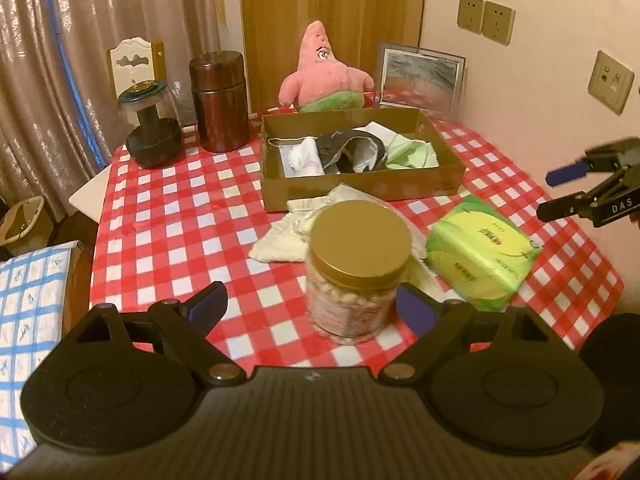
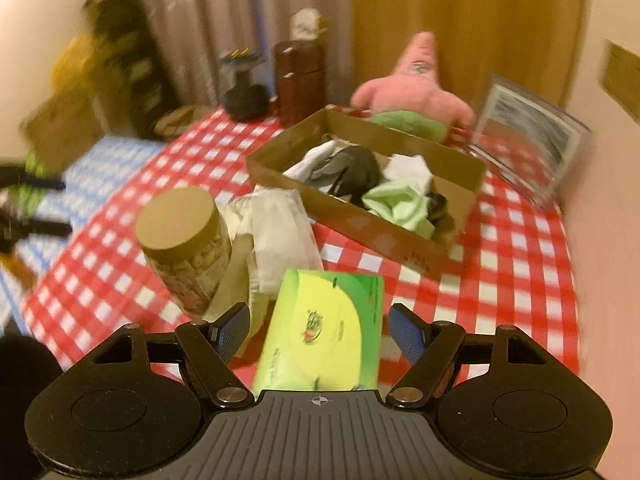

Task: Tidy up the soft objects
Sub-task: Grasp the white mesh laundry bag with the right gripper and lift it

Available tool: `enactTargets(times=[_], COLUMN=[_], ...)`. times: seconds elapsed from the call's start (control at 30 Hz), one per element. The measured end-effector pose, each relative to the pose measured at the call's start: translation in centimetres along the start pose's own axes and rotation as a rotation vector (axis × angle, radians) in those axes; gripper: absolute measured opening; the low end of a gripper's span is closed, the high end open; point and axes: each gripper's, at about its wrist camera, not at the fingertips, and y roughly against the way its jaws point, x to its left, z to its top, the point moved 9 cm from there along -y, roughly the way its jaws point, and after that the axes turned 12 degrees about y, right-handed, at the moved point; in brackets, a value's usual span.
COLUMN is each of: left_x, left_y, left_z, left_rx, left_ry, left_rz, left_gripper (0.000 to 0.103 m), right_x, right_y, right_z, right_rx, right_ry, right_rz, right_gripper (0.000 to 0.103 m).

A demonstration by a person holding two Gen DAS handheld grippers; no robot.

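Observation:
On the red checked tablecloth [image 1: 168,216] stands an open cardboard box [image 1: 360,190] [image 2: 384,240] holding white, black and light green cloths [image 1: 412,152]. Behind it sits a pink starfish plush [image 1: 320,72] [image 2: 416,88]. A cream cloth [image 1: 280,240] [image 2: 280,224] lies crumpled in front of the box, beside a green tissue pack [image 1: 480,256] [image 2: 324,332]. My left gripper [image 1: 312,308] is open, with a gold-lidded jar [image 1: 360,264] [image 2: 184,240] just ahead, near its right finger. My right gripper [image 2: 322,330] [image 1: 560,190] is open above the tissue pack, its pads not touching it.
A brown canister [image 1: 218,100], a glass jar and a black bowl [image 1: 154,140] stand at the table's back left. A framed picture [image 1: 420,78] leans on the right wall. A blue checked surface [image 1: 32,300] lies past the table's left edge.

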Motion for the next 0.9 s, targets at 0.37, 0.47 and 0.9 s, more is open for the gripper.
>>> enactTargets(times=[0.37, 0.47, 0.9], left_x=[4.9, 5.5, 7.0], left_y=[-3.8, -5.4, -12.0], left_z=[4.5, 5.4, 7.7], left_rx=[0.036, 0.057, 0.119], left_ry=[-0.016, -0.003, 0.001], left_rz=[-0.005, -0.028, -0.080], left_gripper=[0.090, 0.090, 0.090], right_x=[-0.9, -1.2, -2.2], right_y=[-7.5, -9.6, -18.2], right_z=[3.9, 5.0, 7.0], right_rx=[0.078, 0.093, 0.179], right_ry=[0.167, 0.185, 0.132], right_rz=[0.152, 0.178, 0.295], right_gripper=[0.076, 0.076, 0.071])
